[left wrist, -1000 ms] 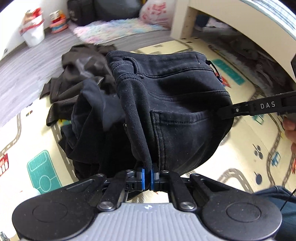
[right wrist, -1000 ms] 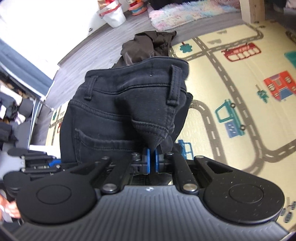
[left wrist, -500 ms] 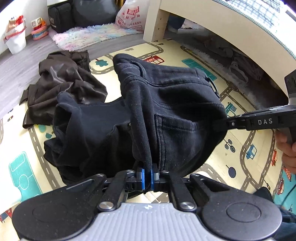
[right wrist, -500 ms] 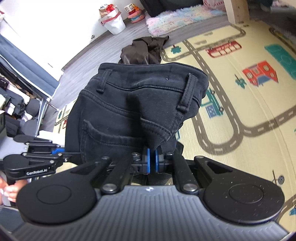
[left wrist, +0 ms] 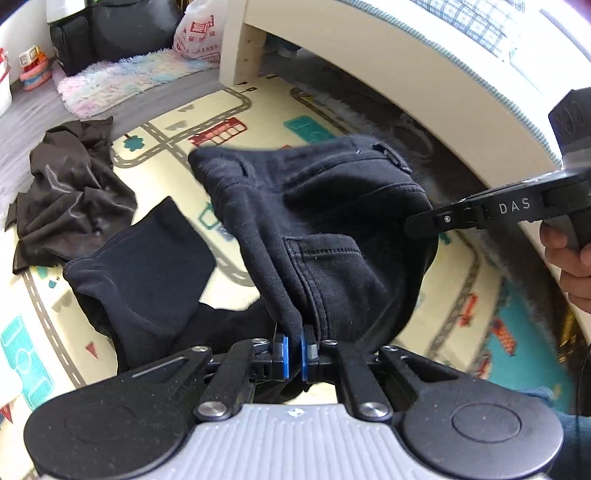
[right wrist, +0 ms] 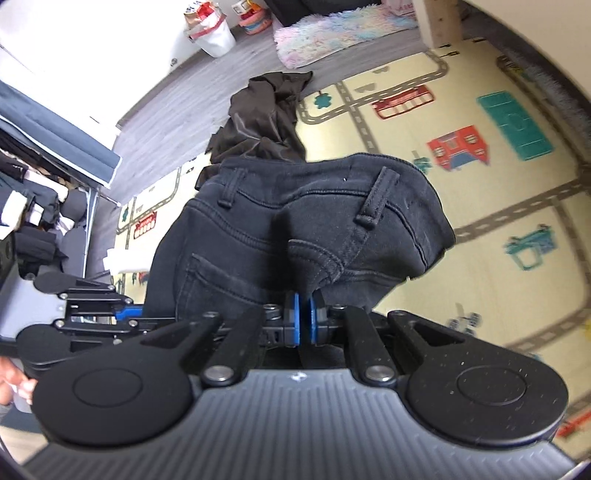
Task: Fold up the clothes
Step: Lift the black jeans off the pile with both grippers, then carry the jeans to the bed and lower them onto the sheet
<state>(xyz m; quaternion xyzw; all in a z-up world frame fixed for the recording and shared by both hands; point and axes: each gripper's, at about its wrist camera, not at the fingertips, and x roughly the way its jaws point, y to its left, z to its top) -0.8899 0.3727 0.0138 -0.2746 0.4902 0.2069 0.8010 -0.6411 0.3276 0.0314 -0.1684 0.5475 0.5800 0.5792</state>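
Observation:
Black jeans (left wrist: 332, 229) hang in the air between both grippers, waistband and back pocket showing; they also fill the middle of the right wrist view (right wrist: 295, 229). My left gripper (left wrist: 294, 349) is shut on one edge of the jeans. My right gripper (right wrist: 303, 319) is shut on the opposite edge and also shows in the left wrist view (left wrist: 417, 223). The trouser legs (left wrist: 147, 280) trail down onto the play mat (left wrist: 258, 110). The left gripper also shows in the right wrist view (right wrist: 122, 312).
A crumpled dark brown garment (left wrist: 66, 192) lies on the mat's far left edge, also in the right wrist view (right wrist: 262, 114). A bed frame (left wrist: 369, 59) stands at the right. A fluffy rug (left wrist: 122, 81), bags and a bucket (right wrist: 210, 33) sit behind. A clothes rack (right wrist: 33, 206) is left.
Both grippers have lifted the jeans higher and swung toward the bed. The trouser legs have pulled off the brown garment and more mat shows beneath.

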